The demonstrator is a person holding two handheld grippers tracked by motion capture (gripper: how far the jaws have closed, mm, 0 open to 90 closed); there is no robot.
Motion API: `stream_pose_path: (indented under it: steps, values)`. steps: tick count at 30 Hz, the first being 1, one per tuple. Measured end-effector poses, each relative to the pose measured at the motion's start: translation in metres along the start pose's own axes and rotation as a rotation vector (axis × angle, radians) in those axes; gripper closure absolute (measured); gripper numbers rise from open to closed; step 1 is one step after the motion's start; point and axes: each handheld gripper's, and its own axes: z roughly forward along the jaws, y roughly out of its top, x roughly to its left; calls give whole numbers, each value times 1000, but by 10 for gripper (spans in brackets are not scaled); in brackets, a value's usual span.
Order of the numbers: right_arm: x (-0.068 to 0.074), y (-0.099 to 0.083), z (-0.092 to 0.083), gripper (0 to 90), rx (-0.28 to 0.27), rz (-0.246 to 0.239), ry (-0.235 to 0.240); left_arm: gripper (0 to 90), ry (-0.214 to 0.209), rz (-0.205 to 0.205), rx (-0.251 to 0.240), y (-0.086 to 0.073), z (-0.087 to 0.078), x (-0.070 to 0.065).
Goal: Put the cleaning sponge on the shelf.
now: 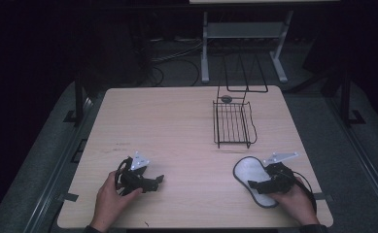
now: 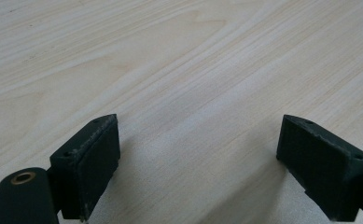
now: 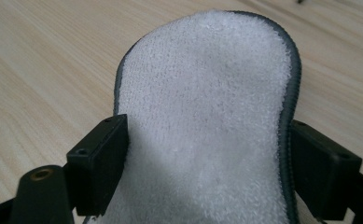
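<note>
High view: the pale wooden surface carries a black wire rack toward its far right, a small basket-like tray with an upright wire frame behind it. One small dark round object sits at the rack's far end; what it is cannot be made out. The rest of the rack holds nothing. Near the right front edge lies a white insole with a dark grey rim, its heel end covered by the right tongs and the hand behind them. The left tongs rest low over bare wood at the left front, well apart from the insole. The room beyond is dark, and only a table frame and cables show.

Left gripper view: both black jaws stand wide apart above plain wood grain, released, with nothing between them. Their bases are cut off at the bottom edge.

Right gripper view: the insole's fluffy white face runs up between the two jaws, which flank its narrow waist and press against its edges, grasping it. The insole's near end is cut off below.
</note>
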Motion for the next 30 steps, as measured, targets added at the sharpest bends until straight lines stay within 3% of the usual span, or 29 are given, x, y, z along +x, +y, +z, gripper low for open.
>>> stream_pose_path:
  steps: [9,16,30]
  values:
    - [2,2,-6,253,-10,-24,-15,125,0,0,0,0,0,0]
    - [-1,3,-20,438,-88,-2,23,125,0,0,0,0,0,0]
    - [-4,5,-34,598,-140,17,77,125,0,0,0,0,0,0]
